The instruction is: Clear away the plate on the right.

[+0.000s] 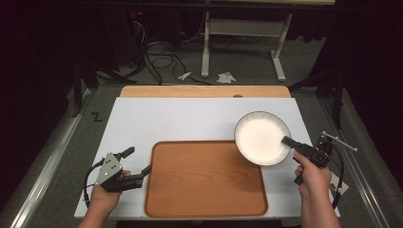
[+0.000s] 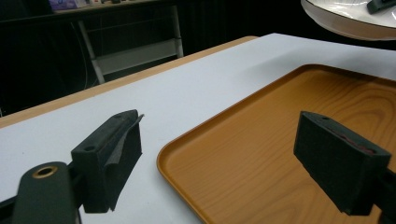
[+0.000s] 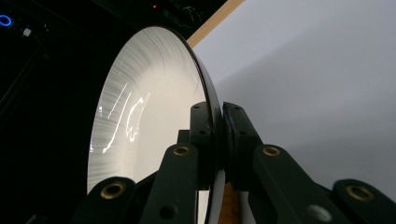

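The right gripper is pinching the stiff, slippery, breakable white plate at its four-o'clock rim; the left gripper is idling agape.

Item count: one white plate, one wooden tray, one worktop, two claws, namely left claw and right claw, two hands
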The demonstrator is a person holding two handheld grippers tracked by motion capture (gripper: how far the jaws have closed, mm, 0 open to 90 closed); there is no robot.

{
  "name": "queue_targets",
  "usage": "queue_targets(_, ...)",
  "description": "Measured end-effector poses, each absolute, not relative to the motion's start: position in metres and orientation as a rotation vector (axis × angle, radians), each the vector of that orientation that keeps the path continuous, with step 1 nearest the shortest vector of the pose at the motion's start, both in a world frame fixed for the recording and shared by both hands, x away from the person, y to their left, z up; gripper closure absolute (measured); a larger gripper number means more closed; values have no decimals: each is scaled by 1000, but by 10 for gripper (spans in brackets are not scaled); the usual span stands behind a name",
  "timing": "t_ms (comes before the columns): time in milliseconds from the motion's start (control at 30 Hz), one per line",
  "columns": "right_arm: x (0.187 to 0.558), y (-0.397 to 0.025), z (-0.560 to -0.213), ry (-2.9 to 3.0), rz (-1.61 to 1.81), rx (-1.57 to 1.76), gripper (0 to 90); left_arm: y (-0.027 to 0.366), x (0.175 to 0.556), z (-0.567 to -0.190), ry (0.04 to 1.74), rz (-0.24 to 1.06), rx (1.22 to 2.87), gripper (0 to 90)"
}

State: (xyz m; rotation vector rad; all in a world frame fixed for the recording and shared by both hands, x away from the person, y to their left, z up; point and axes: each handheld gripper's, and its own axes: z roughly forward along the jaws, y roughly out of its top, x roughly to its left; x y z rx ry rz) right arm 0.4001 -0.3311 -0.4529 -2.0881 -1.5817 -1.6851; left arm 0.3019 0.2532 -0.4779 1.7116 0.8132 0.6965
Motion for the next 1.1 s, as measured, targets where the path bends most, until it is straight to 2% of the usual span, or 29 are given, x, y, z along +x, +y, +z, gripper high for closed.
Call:
queue_targets(500, 402, -305, -462, -1613, -1675, -1971, 850, 252, 303, -479, 814, 695, 1715, 158)
queue_targets(1100, 399, -252, -469, -1771, -1573, -1829, 849, 253, 302, -477, 805, 697, 1711, 158)
